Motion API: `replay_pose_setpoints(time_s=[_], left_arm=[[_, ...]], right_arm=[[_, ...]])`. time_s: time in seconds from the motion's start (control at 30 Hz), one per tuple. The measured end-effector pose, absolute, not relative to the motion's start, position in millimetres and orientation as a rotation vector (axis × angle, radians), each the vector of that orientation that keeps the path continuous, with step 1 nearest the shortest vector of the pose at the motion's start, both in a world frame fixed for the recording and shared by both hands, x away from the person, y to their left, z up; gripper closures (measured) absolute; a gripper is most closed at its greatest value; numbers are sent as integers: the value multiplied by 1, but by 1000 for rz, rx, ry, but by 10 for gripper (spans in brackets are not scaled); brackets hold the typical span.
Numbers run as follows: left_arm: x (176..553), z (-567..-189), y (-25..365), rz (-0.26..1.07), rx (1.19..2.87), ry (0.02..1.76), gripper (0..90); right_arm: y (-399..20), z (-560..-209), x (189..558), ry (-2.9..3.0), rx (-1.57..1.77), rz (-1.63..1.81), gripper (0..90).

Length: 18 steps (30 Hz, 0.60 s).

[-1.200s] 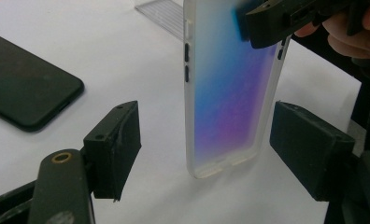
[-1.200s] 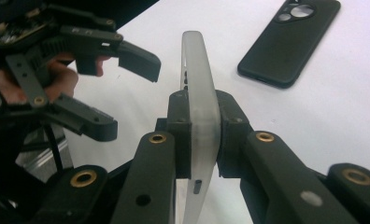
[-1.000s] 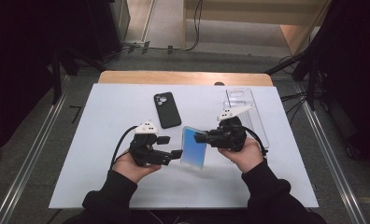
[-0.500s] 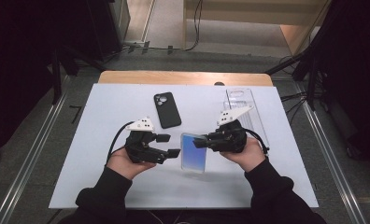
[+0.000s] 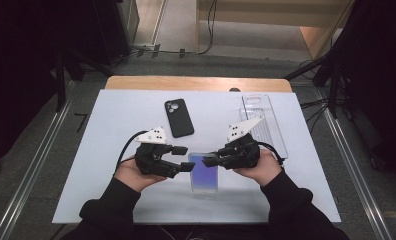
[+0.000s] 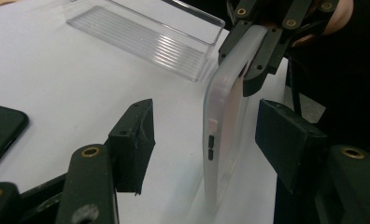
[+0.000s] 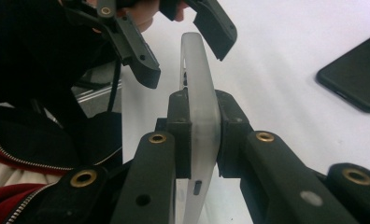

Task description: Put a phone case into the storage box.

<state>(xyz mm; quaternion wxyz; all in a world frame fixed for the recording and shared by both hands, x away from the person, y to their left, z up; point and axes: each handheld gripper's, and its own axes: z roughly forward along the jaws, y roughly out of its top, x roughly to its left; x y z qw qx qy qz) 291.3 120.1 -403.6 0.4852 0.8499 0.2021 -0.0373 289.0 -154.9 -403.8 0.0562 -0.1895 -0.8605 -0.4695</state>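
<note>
Jaws of the right gripper (image 5: pixel 212 161) clamped the frosted phone case (image 6: pixel 227 126); the left gripper (image 5: pixel 187 159), closing, straddled it untouched, clear tray (image 5: pixel 263 122) and black phone (image 5: pixel 179 118) beyond.

A white table top (image 5: pixel 111 150) stands on a grey floor (image 5: pixel 186 62). Metal rails (image 5: pixel 31 165) run along both sides. Dark curtains (image 5: pixel 31 60) hang around, and a wooden platform (image 5: pixel 266 20) is behind.

Each black hand-held gripper (image 5: pixel 185 166) has brass screws, a white three-cornered plate, black cable; sleeves black.

black phone (image 6: pixel 1 133) cut by left edge, clear tray (image 6: pixel 145 35) cropped at top
</note>
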Motion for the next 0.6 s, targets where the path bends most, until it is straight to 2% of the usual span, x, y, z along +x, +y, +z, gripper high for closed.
replay_pose_setpoints(time_s=[0.3, 0.33, 0.43, 0.6], left_arm=[[293, -405, 121, -137, 2057, 426, 526], [293, -405, 121, -149, 2055, 404, 563], [293, -406, 120, -168, 2056, 392, 587], [293, -406, 120, -189, 2075, 366, 718]], right_arm=[[-151, -405, 287, -2607, -519, -1408, 765], [-150, -405, 287, -2601, -507, -1406, 765], [-149, -405, 287, -2600, -495, -1407, 765], [-147, -405, 287, -2587, -459, -1400, 765]])
